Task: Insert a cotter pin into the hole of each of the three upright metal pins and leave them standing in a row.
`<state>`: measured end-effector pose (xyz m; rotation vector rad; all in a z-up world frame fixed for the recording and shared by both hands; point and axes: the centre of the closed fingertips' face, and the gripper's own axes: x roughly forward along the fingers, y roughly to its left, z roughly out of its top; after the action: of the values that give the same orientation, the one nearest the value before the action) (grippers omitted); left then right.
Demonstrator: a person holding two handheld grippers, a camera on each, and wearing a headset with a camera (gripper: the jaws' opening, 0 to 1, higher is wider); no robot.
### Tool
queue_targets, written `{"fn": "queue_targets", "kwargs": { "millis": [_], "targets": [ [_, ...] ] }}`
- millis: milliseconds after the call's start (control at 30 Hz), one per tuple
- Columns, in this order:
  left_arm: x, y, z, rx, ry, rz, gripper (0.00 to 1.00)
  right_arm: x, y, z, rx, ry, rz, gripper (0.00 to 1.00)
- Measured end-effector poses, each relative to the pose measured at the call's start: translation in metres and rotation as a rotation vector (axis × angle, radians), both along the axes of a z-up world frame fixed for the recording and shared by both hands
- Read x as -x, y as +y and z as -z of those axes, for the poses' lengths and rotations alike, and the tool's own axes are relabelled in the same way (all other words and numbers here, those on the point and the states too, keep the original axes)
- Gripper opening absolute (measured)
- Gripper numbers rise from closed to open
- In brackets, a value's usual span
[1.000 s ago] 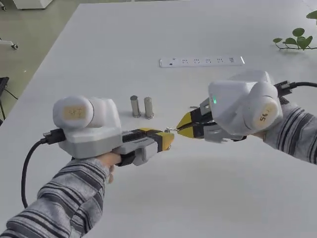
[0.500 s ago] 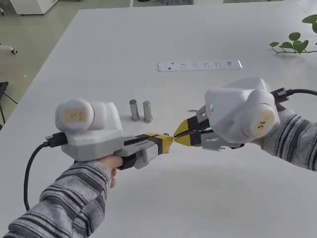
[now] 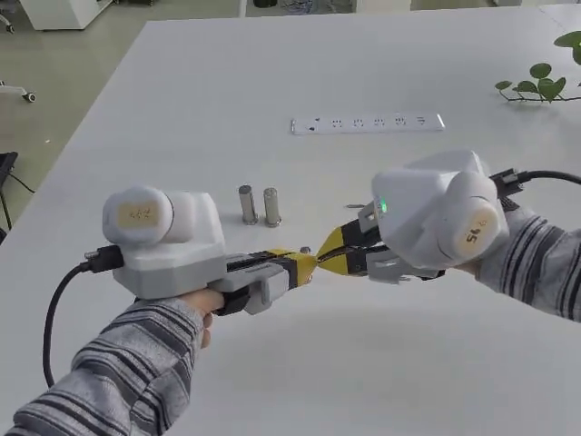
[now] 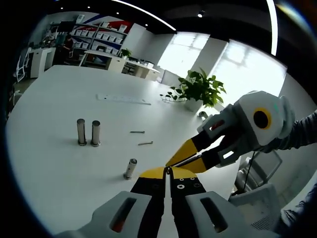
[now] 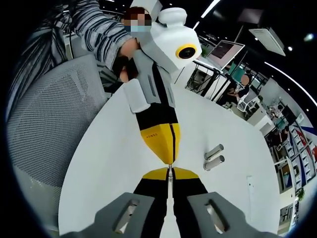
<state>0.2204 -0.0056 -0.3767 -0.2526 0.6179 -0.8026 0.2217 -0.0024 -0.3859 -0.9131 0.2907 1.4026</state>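
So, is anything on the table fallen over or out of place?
Yes. One metal pin lies on its side, apart from the two upright pins, which stand close together.

Brushed metal pins [image 3: 248, 203], smooth matt white table [image 3: 227, 73], glossy plastic power strip [image 3: 368, 123]

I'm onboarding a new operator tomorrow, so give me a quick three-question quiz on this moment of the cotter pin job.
1. How many metal pins stand upright on the table?
2. True or false: in the left gripper view, a third metal pin lies on its side.
3. The claws of the left gripper and right gripper are: A) far apart; B) tip to tip above the table; C) each gripping an upright pin.
Key: 1 two; 2 true; 3 B.
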Motion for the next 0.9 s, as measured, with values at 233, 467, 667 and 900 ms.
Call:
{"fn": "queue_targets", "kwargs": {
  "millis": [233,467,667,900],
  "targets": [
    [0.005,-0.002,0.005,-0.120,-0.111,0.098,0.00,0.003,-0.002,0.006,-0.001,0.057,0.016,0.00],
    [0.010,-0.001,0.008,-0.188,-0.190,0.192,0.00,0.007,-0.007,0.012,-0.051,0.216,0.097,0.01],
    [0.020,0.002,0.005,-0.225,-0.286,0.287,0.00,0.014,-0.009,0.011,-0.129,0.355,0.141,0.04],
    [0.032,0.002,0.008,-0.257,-0.342,0.373,0.00,0.032,-0.010,0.012,-0.173,0.472,0.130,0.08]
  ]
}}
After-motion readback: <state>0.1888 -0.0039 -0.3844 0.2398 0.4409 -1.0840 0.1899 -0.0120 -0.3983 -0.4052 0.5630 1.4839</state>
